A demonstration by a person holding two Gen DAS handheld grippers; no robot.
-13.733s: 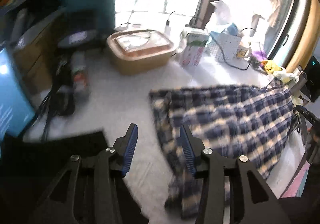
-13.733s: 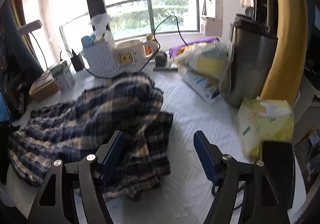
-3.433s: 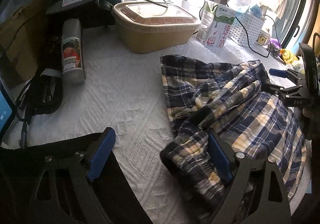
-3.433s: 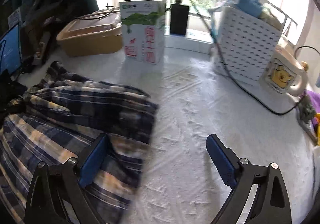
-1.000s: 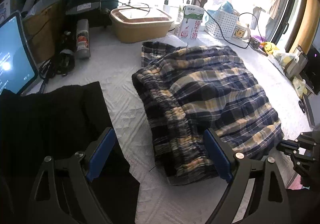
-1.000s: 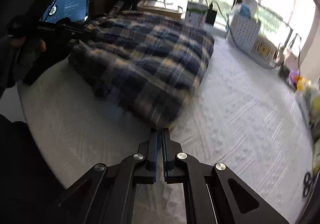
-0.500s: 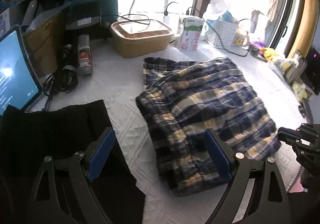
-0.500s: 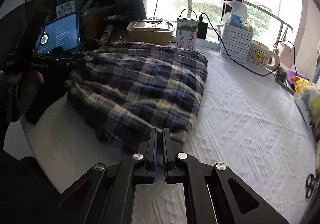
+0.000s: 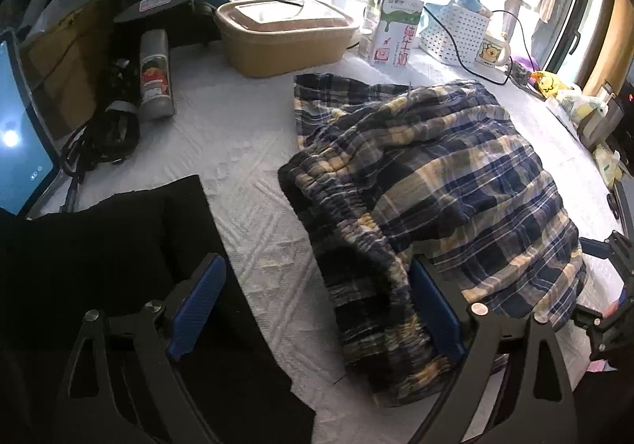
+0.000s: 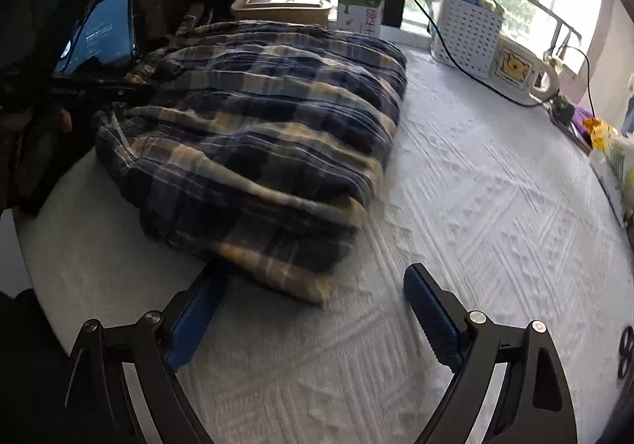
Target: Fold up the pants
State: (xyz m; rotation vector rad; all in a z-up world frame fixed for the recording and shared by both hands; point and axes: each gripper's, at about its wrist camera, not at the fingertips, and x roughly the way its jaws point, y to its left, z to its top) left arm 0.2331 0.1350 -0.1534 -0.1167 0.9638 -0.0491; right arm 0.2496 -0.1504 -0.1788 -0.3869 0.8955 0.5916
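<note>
Left gripper (image 9: pixel 317 309) spread wide at the waistband end of the plaid pants (image 9: pixel 428 182), right gripper (image 10: pixel 313 309) likewise agape, holding nothing, at the opposite folded edge; bundle's long axis spans between them on the white tablecloth (image 10: pixel 475 206).

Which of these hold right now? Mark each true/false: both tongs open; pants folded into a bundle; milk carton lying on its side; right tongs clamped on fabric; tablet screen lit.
1. Both tongs are open. True: left tongs and right tongs are spread wide.
2. The plaid pants lie in a folded bundle. True.
3. The milk carton lies on its side. False: it stands upright.
4. The right tongs clamp fabric. False: they grip nothing.
5. The tablet screen is lit. True.
</note>
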